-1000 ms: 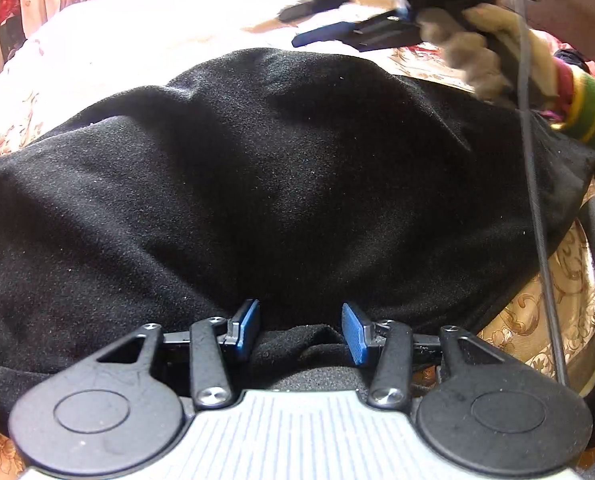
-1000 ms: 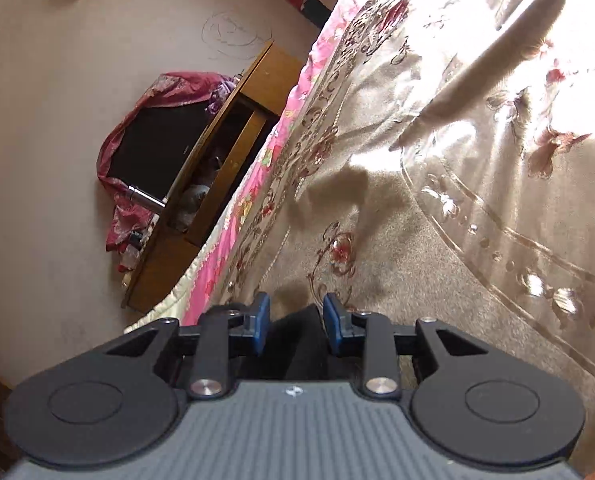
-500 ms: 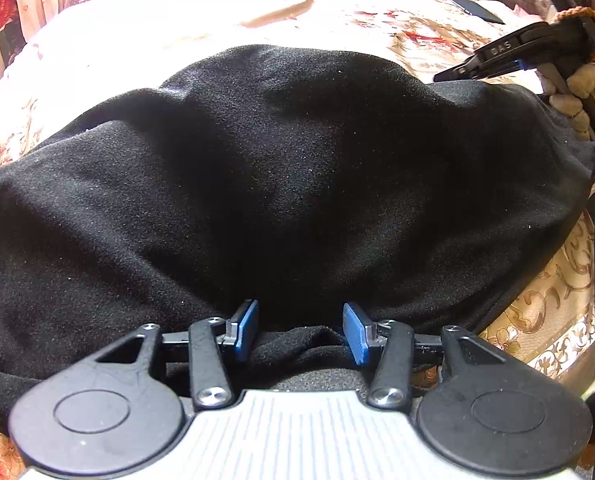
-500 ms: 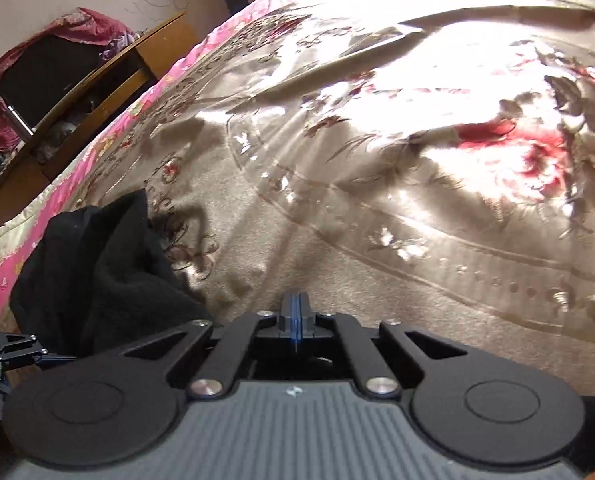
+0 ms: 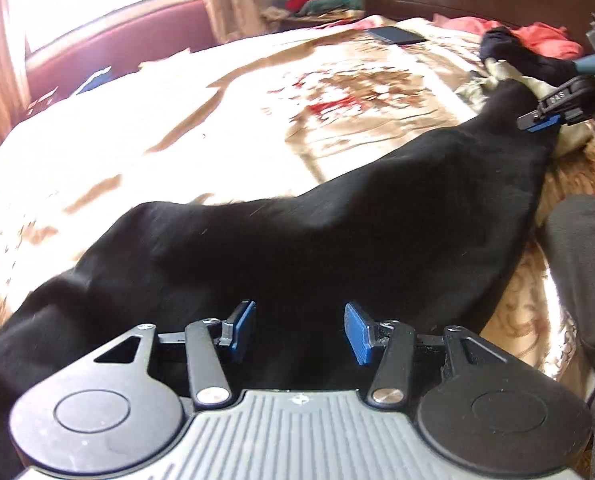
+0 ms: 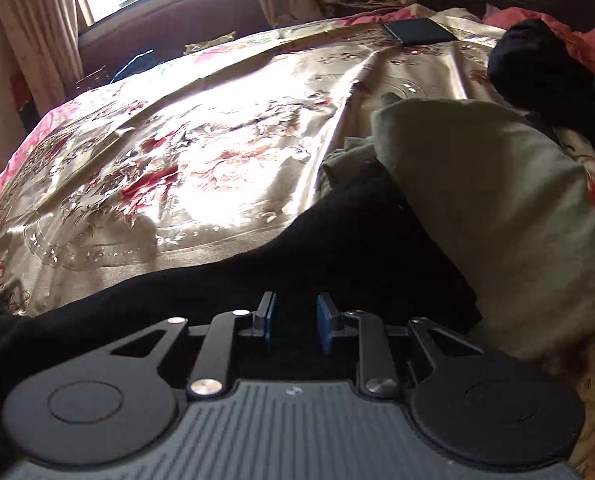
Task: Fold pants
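The pants, black, matte and fleecy, are stretched in a long sagging band across the glossy floral bedspread. Both left tongs and right tongs are seen opening, blue pads apart, with cloth lying between them unclenched.

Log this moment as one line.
black fleece pants stretched across floral bedspread | left hand-held gripper opening over fabric | right hand-held gripper opening

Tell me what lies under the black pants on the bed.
The black pants lie on the floral bedspread; at their far end, they overlap a pale olive garment. What the cloth hides beneath its middle cannot be seen.
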{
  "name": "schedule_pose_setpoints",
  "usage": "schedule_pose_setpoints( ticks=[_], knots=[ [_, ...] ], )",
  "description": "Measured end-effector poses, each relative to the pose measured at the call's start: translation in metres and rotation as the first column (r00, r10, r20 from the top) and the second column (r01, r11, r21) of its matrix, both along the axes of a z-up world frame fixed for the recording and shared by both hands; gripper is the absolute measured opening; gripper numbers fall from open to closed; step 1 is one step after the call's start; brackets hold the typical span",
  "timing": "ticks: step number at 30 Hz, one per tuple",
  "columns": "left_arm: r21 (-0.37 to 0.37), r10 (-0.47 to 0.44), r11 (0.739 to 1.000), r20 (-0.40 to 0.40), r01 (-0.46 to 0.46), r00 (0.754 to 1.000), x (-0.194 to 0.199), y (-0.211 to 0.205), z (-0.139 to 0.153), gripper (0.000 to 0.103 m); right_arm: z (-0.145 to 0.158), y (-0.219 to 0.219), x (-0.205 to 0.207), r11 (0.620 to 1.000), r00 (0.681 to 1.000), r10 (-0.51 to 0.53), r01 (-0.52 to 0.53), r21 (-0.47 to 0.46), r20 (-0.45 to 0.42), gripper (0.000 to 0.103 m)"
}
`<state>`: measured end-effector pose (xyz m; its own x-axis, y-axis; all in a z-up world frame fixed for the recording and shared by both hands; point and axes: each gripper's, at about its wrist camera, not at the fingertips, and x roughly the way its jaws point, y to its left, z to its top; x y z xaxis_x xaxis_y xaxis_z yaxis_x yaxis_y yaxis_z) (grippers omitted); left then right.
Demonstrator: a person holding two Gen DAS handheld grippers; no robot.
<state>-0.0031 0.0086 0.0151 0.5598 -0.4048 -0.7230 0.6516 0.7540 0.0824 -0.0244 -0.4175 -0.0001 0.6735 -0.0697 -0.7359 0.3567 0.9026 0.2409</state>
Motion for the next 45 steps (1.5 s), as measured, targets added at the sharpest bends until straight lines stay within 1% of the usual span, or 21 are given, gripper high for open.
schedule_pose_setpoints(
  ticks=[4,7,8,9,12,16,17,18,19,20,21,25,29,30,32,35,36,38,40,43,45],
  knots=[
    [-0.074,-0.135,0.988,-0.031,0.132,0.99,-0.003,-0.061,-0.005,0.064,-0.004,-0.029,-0.024,0.989,0.99,-0.135,0.131,0.064,0.049,0.024],
    [-0.062,-0.211,0.976,-0.02,0.21,0.977,-0.011,-0.098,-0.009,0.064,0.003,-0.043,-0.041,0.981,0.975,-0.183,0.173,0.083,0.125,0.026],
    [-0.055,-0.228,0.972,-0.018,0.227,0.973,-0.012,-0.106,-0.01,0.064,0.005,-0.044,-0.044,0.982,0.971,-0.185,0.176,0.072,0.148,0.031],
    [-0.053,-0.234,0.971,-0.02,0.233,0.972,-0.014,-0.113,-0.009,0.064,0.006,-0.046,-0.046,0.983,0.969,-0.184,0.176,0.06,0.165,0.039],
    [-0.059,-0.242,0.969,-0.061,0.238,0.968,-0.015,-0.126,-0.013,0.064,0.006,-0.048,-0.036,0.994,0.976,-0.105,0.102,0.027,0.192,0.042],
    [-0.03,-0.249,0.968,-0.076,0.247,0.966,-0.022,-0.127,-0.018,0.064,-0.003,-0.046,-0.015,1.0,0.992,0.0,0.002,-0.012,0.126,0.05],
    [-0.02,-0.249,0.968,-0.077,0.248,0.965,-0.025,-0.127,-0.02,0.064,-0.006,-0.047,-0.012,1.0,0.994,0.008,-0.008,-0.008,0.105,0.049],
    [-0.012,-0.249,0.969,-0.078,0.249,0.965,-0.026,-0.127,-0.021,0.064,-0.006,-0.048,-0.012,1.0,0.995,0.002,-0.002,0.0,0.101,0.04],
    [-0.005,-0.25,0.968,-0.078,0.25,0.965,-0.028,-0.128,-0.022,0.064,-0.005,-0.051,-0.015,1.0,0.994,-0.006,0.004,0.014,0.105,0.031],
    [-0.001,-0.252,0.968,-0.076,0.253,0.965,-0.029,-0.129,-0.022,0.065,-0.003,-0.055,-0.02,0.999,0.994,-0.015,0.011,0.037,0.11,0.008],
    [-0.001,-0.258,0.966,-0.076,0.258,0.963,-0.031,-0.13,-0.023,0.065,0.0,-0.061,-0.023,0.998,0.993,-0.019,0.01,0.069,0.12,0.004],
    [0.014,-0.281,0.959,-0.067,0.282,0.958,-0.034,-0.138,-0.027,0.065,0.012,-0.067,-0.025,0.993,0.987,-0.01,-0.009,0.119,0.161,0.004],
    [-0.004,-0.311,0.95,-0.038,0.311,0.95,-0.038,-0.144,-0.019,0.065,0.045,-0.06,-0.028,0.994,0.957,0.02,-0.05,0.097,0.29,0.003],
    [-0.008,-0.316,0.949,-0.042,0.316,0.948,-0.039,-0.146,-0.018,0.065,0.048,-0.06,-0.027,0.995,0.955,0.024,-0.053,0.088,0.296,0.003],
    [-0.013,-0.318,0.948,-0.058,0.317,0.946,-0.039,-0.149,-0.021,0.065,0.037,-0.065,-0.022,0.998,0.969,0.013,-0.028,0.059,0.246,0.003],
    [-0.012,-0.324,0.946,-0.093,0.325,0.941,-0.041,-0.152,-0.031,0.065,0.001,-0.083,-0.017,0.992,0.995,-0.052,0.041,0.116,0.087,0.012],
    [-0.006,-0.326,0.945,-0.091,0.327,0.941,-0.042,-0.152,-0.032,0.065,-0.003,-0.086,-0.023,0.989,0.993,-0.081,0.07,0.134,0.081,0.012],
    [-0.009,-0.325,0.946,-0.094,0.325,0.941,-0.043,-0.149,-0.031,0.066,-0.004,-0.089,-0.046,0.973,0.981,-0.127,0.094,0.211,0.149,0.015],
    [-0.022,-0.318,0.948,-0.106,0.318,0.942,-0.042,-0.146,-0.031,0.066,-0.009,-0.092,-0.064,0.949,0.967,-0.179,0.12,0.292,0.184,0.03],
    [-0.02,-0.314,0.949,-0.105,0.314,0.944,-0.041,-0.146,-0.03,0.066,-0.027,-0.092,-0.08,0.918,0.957,-0.235,0.161,0.362,0.171,0.029],
    [-0.018,-0.314,0.949,-0.102,0.314,0.944,-0.042,-0.146,-0.03,0.066,-0.037,-0.089,-0.083,0.905,0.959,-0.234,0.156,0.395,0.159,0.021]
  ],
)
